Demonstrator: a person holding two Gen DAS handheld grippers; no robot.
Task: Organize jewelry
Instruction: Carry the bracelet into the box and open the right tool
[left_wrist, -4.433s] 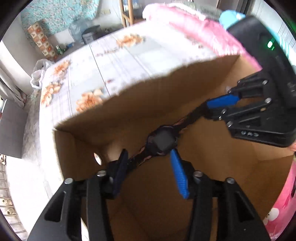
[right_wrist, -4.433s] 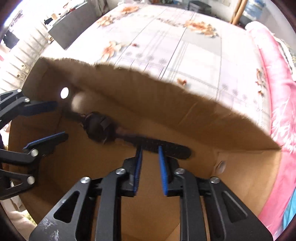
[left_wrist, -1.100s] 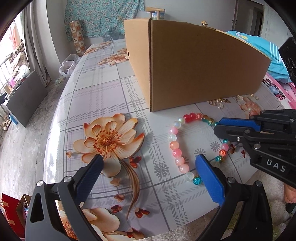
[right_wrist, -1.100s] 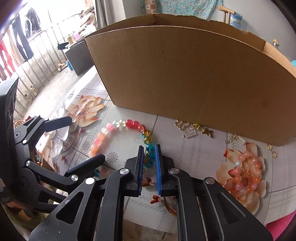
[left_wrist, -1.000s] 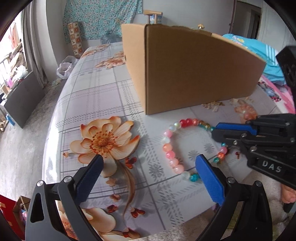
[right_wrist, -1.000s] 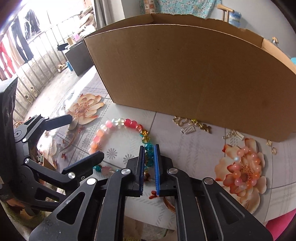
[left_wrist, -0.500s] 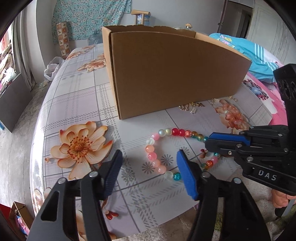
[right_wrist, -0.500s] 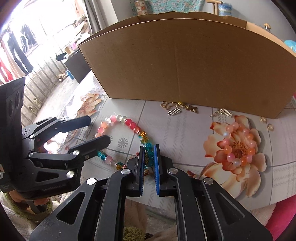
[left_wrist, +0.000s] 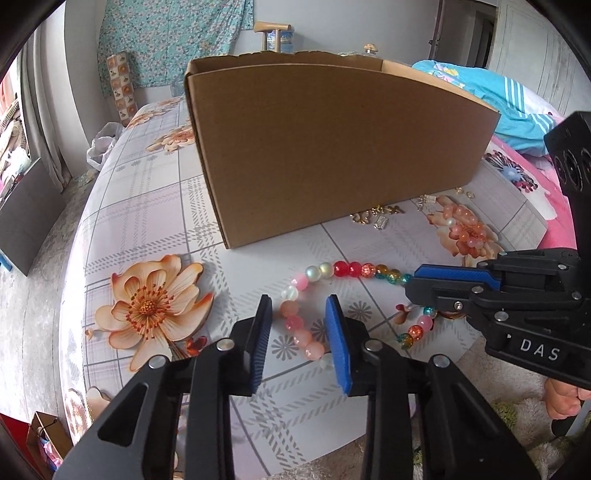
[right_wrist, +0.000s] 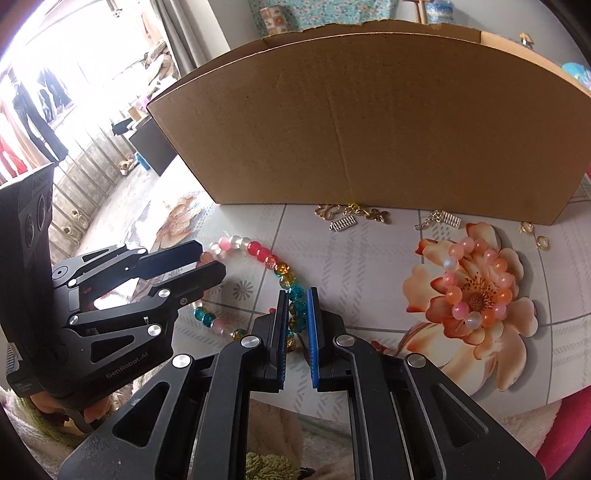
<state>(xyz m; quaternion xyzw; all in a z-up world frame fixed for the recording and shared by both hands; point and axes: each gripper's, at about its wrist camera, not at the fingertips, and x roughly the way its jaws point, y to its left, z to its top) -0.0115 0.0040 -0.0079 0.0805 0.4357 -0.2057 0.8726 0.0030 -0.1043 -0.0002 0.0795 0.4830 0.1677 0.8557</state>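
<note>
Necklace (right_wrist: 258, 254): on bench (right_wrist: 369, 258) outside box (right_wrist: 369, 122); right claw (right_wrist: 297, 321) clamps its teal beads, left claw (left_wrist: 299, 332) open astride pink ones. Bracelet (right_wrist: 476, 284), charms (right_wrist: 351, 218) unsorted.

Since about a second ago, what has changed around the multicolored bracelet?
The left gripper jaws have narrowed from wide open to straddle the pink beads of the multicolored bracelet, not yet clamping. The right gripper stays shut on the teal and amber beads. The cardboard box, the pink bracelet and the small gold charms by the box have not moved.
</note>
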